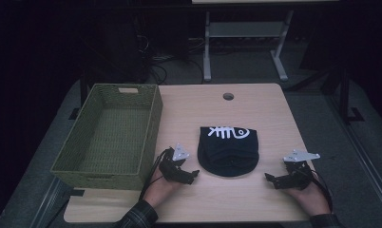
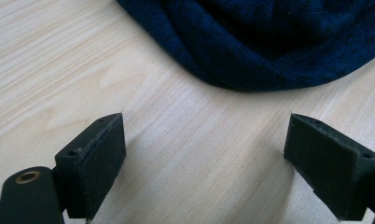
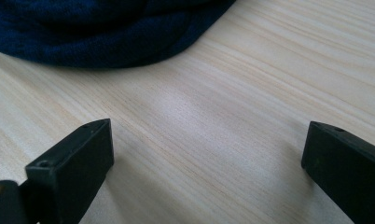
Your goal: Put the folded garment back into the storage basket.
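A folded dark navy garment (image 1: pixel 228 149) with a white fish-skeleton print lies in the middle of the wooden table (image 1: pixel 255 109). My left gripper (image 1: pixel 193 175) rests on the table just left of it, jaws open and empty; its own view has the garment's rounded edge (image 2: pixel 269 51) a short way ahead. My right gripper (image 1: pixel 270 179) rests to the garment's right, jaws wide open with bare wood between them; the garment (image 3: pixel 97 32) lies ahead at the upper left of its view. Neither gripper touches the cloth.
A green woven basket (image 1: pixel 153 126), empty, stands on the table's left side close to my left hand. A round cable hole (image 1: pixel 228 96) sits near the far edge. Beyond the table stand white desk legs (image 1: pixel 207 47) and cables on a dark floor.
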`<state>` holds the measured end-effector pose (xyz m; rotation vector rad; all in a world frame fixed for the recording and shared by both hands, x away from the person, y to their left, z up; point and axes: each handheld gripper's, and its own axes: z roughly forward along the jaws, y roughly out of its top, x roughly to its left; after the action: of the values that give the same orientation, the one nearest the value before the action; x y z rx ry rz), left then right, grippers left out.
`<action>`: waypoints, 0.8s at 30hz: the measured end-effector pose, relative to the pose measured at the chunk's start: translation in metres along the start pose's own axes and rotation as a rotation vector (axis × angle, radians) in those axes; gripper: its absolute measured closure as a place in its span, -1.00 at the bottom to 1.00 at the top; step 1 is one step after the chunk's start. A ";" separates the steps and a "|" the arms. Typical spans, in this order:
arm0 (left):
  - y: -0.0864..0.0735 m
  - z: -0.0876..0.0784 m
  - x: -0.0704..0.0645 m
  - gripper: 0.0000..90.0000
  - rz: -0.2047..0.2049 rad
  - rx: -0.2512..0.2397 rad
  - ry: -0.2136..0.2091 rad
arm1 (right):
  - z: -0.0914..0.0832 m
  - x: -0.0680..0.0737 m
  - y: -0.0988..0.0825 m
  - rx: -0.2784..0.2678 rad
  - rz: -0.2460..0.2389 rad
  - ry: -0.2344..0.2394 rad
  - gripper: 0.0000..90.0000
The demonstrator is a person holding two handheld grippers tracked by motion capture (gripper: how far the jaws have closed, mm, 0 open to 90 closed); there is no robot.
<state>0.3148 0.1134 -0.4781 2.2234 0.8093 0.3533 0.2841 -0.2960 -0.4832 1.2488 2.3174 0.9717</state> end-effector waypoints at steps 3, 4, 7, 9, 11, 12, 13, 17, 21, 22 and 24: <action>0.000 0.000 0.000 -0.74 0.001 0.000 0.000 | 0.000 0.000 0.000 -0.001 0.000 0.000 -0.95; 0.000 0.000 0.000 -0.74 0.001 0.000 -0.001 | -0.001 0.000 0.001 0.001 -0.011 0.009 -0.84; 0.000 0.000 0.000 -0.74 0.002 0.001 -0.002 | -0.003 0.000 0.002 0.007 -0.016 0.018 -0.71; 0.000 0.000 0.000 -0.74 0.003 0.002 -0.002 | -0.004 0.000 0.003 0.011 -0.014 0.022 -0.68; 0.000 0.000 0.000 -0.74 0.002 0.001 -0.003 | -0.006 -0.002 0.007 0.012 -0.001 0.035 -0.61; 0.000 0.000 0.000 -0.74 0.002 0.001 -0.003 | -0.007 -0.002 0.008 0.009 0.000 0.034 -0.56; 0.000 0.000 0.000 -0.74 0.004 0.001 -0.003 | -0.007 -0.002 0.008 0.009 0.000 0.034 -0.56; 0.000 0.000 0.000 -0.74 0.000 0.003 -0.008 | -0.015 -0.007 0.020 -0.037 0.017 0.052 -0.18; 0.000 0.000 0.000 -0.74 0.001 0.003 -0.008 | -0.019 -0.008 0.028 -0.052 0.010 0.058 0.14; 0.000 0.000 0.000 -0.75 0.001 0.003 -0.008 | -0.020 -0.009 0.033 -0.050 0.004 0.066 0.30; 0.000 0.000 0.000 -0.75 0.002 0.006 -0.009 | -0.020 -0.009 0.034 -0.051 0.000 0.070 0.37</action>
<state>0.3147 0.1139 -0.4779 2.2302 0.8038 0.3420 0.2984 -0.2986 -0.4450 1.2132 2.3294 1.0844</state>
